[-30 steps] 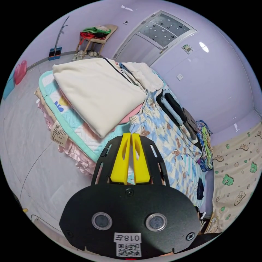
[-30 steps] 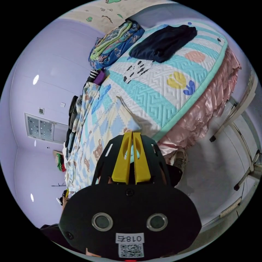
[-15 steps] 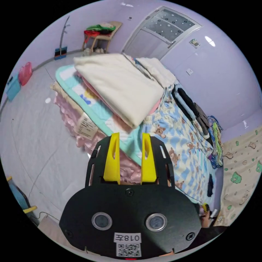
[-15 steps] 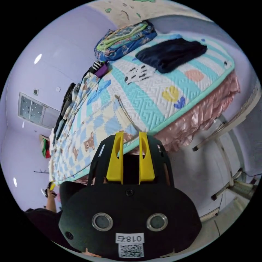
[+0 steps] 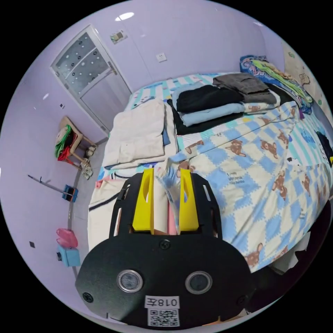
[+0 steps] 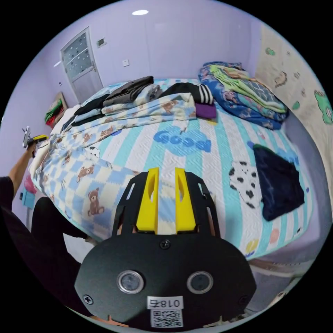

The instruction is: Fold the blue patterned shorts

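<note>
The blue and cream checked shorts with a bear print (image 5: 249, 166) lie spread across the near part of the bed. My left gripper (image 5: 166, 173) is open at their left end, and a blurred corner of the cloth rises between its yellow jaws. My right gripper (image 6: 166, 171) is open above the near edge of the same shorts (image 6: 86, 180). In the right gripper view the left gripper (image 6: 34, 138) sits far left, held by a hand.
Folded dark and light blue clothes (image 5: 208, 100) and a cream pile (image 5: 138, 135) sit at the bed's far side. A floral quilt (image 6: 242, 93) and a navy garment (image 6: 281, 184) lie to the right. A chair with clothes (image 5: 67, 142) stands by the door (image 5: 90, 76).
Both grippers were shut a second ago and have opened. Both views have swung round and now look across the bed from above.
</note>
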